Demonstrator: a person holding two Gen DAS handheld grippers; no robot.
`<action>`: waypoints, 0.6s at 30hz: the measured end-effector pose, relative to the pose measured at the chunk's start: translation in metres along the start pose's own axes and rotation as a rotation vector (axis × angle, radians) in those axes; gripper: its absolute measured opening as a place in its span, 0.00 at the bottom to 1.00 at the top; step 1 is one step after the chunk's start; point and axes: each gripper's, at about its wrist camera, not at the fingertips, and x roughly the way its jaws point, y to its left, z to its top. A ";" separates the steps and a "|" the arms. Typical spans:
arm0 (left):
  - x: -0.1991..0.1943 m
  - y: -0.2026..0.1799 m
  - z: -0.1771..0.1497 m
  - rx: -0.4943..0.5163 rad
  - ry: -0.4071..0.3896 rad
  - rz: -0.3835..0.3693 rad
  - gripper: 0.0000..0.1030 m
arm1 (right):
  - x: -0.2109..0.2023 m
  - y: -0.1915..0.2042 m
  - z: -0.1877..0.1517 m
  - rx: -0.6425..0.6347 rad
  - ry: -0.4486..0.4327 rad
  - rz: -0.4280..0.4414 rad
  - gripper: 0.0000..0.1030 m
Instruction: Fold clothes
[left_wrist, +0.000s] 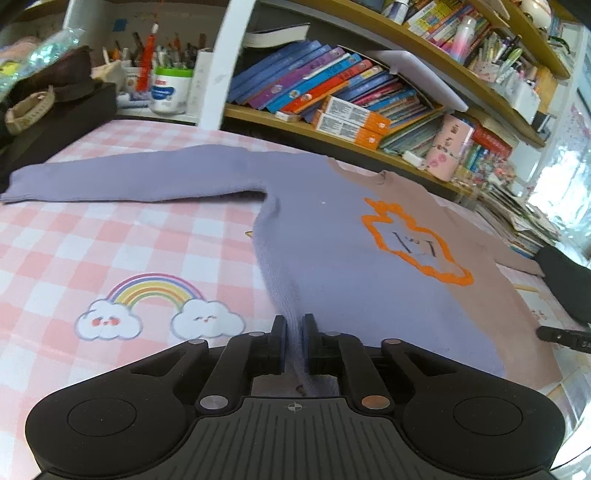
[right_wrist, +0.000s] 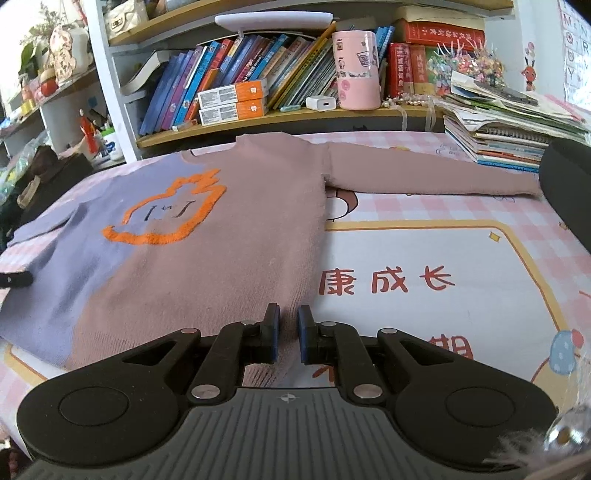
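Now both tongs, left (left_wrist: 294, 325) and right (right_wrist: 287, 317), pinch the sweater's (right_wrist: 207, 266) bottom hem corners.

Bright, even daylight in both views, shadows soft. Blown-out glare at the window (left_wrist: 561, 192) on the left wrist view's right edge. Heavy fisheye bending: shelves (right_wrist: 295, 114) curve, corners go dark. Centre sharp; books (left_wrist: 314, 77) slightly soft, blurred fuzz at the right wrist view's lower right corner.
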 end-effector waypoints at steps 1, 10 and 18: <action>-0.002 -0.001 -0.001 0.000 0.003 0.004 0.11 | -0.002 0.000 0.001 0.006 -0.004 -0.002 0.13; -0.011 -0.004 -0.010 -0.022 -0.003 -0.005 0.19 | -0.009 0.005 -0.005 -0.006 0.011 0.000 0.27; -0.012 -0.019 -0.016 0.011 -0.008 -0.013 0.12 | -0.012 -0.004 -0.012 0.017 0.000 0.043 0.08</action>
